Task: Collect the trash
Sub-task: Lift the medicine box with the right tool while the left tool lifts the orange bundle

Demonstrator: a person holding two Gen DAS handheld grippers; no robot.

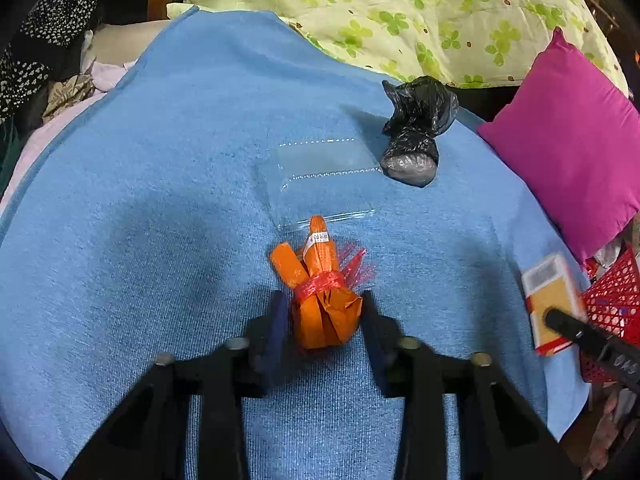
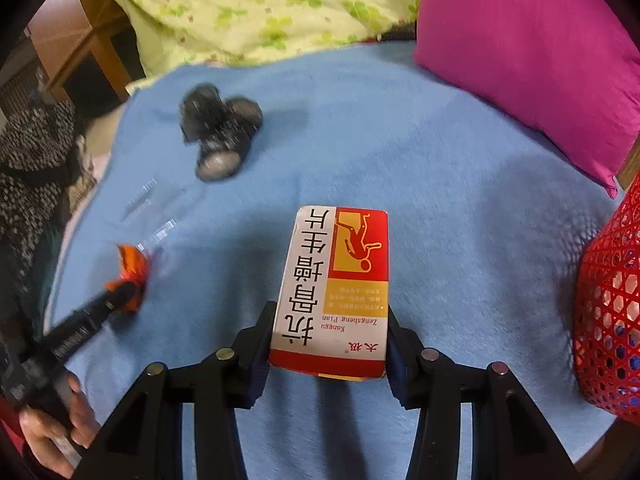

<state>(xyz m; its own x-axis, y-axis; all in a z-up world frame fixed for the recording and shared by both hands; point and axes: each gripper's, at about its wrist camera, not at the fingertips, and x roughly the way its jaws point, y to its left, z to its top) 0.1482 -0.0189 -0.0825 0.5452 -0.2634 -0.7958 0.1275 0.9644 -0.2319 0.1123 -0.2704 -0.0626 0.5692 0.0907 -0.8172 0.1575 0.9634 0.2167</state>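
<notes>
Two pieces of trash are clamped at once: the left hand-held gripper (image 1: 322, 316) pinches the orange wrapper bundle (image 1: 320, 292) mid-bed, while the right hand-held gripper (image 2: 328, 332) grips the medicine box (image 2: 332, 292) near the red basket (image 2: 608, 320) at the bed's right edge, likely its destination.

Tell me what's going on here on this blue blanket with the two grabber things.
A person is clearing trash off the blue blanket with two handheld tongs. The left tongs are closed around an orange wrapper bundle. The right tongs grip a red, white and yellow medicine box. A knotted black plastic bag and a clear plastic packet still lie on the blanket. A red mesh basket stands at the right edge.
</notes>
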